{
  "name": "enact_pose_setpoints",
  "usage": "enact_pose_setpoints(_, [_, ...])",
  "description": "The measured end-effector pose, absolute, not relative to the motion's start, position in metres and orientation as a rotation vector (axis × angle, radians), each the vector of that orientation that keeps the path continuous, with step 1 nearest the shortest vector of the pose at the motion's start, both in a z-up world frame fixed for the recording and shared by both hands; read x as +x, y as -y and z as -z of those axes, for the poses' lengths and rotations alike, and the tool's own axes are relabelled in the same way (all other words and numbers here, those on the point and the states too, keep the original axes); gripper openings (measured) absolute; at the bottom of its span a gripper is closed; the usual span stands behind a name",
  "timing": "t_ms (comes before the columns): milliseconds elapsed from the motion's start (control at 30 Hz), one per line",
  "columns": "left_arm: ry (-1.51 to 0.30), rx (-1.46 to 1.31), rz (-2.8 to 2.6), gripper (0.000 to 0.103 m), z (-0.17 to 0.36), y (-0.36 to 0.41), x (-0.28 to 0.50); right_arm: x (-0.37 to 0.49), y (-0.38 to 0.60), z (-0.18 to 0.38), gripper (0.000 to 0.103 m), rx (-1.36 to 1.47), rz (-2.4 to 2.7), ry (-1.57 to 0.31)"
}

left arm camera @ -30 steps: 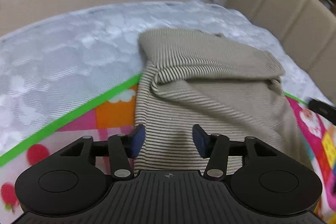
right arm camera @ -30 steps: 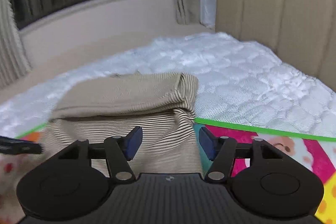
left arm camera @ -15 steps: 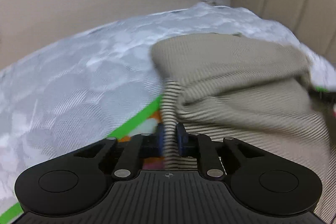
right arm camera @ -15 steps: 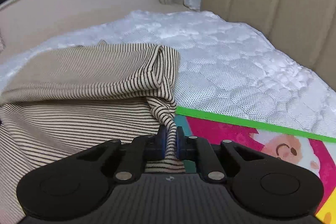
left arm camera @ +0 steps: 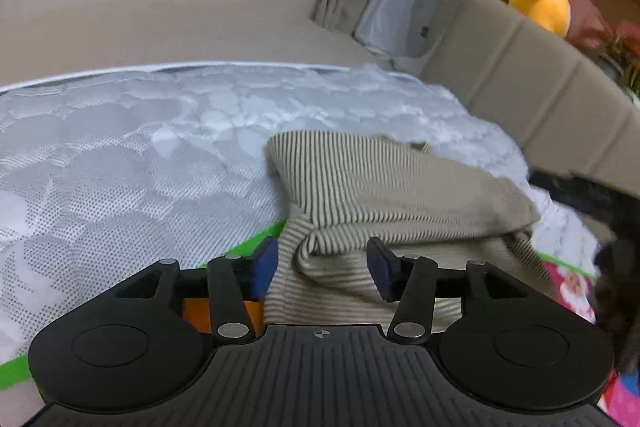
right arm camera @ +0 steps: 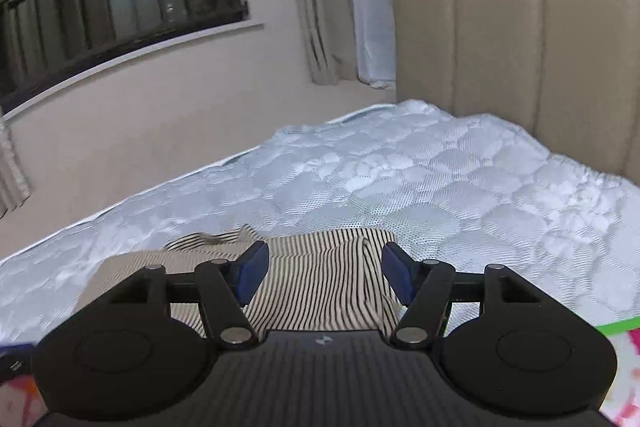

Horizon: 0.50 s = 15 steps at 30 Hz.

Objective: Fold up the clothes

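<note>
garment (left arm camera: pixel 384 187) on mattress (left arm camera: pixel 120 155), headboard (right arm camera: pixel 520 67) behind

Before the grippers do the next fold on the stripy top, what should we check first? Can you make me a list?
1. Left hand-held gripper let go of the striped top: ok, jaws opening, pads off the cloth.
2. Right hand-held gripper let go: ok, jaws opening.
3. Top lying on the mattress: ok, partly on the colourful mat.
4. Fold neat: not ok, edges bunched.
5. Sleeves tucked: cannot tell.

Both grippers (clamped a moment ago) are opening, releasing the striped garment (left arm camera: pixel 400 187).
</note>
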<state>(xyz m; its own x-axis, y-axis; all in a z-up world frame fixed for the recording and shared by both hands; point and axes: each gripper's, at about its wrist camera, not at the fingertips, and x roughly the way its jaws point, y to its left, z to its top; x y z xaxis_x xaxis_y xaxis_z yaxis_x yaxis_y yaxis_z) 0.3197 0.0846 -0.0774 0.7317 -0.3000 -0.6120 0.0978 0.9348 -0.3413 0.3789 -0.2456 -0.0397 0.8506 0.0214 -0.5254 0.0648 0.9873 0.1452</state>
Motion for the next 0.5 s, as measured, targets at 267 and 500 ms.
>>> enact_pose_setpoints(267, [-0.717,-0.451,0.242,0.078,0.081,-0.106,0.326,0.452,0.282,0.085,0.067,0.282,0.017,-0.727])
enact_pose_setpoints(500, [-0.774,-0.501,0.266,0.082,0.105,-0.107,0.338,0.453,0.274,0.08,0.023,0.234,-0.133,-0.728])
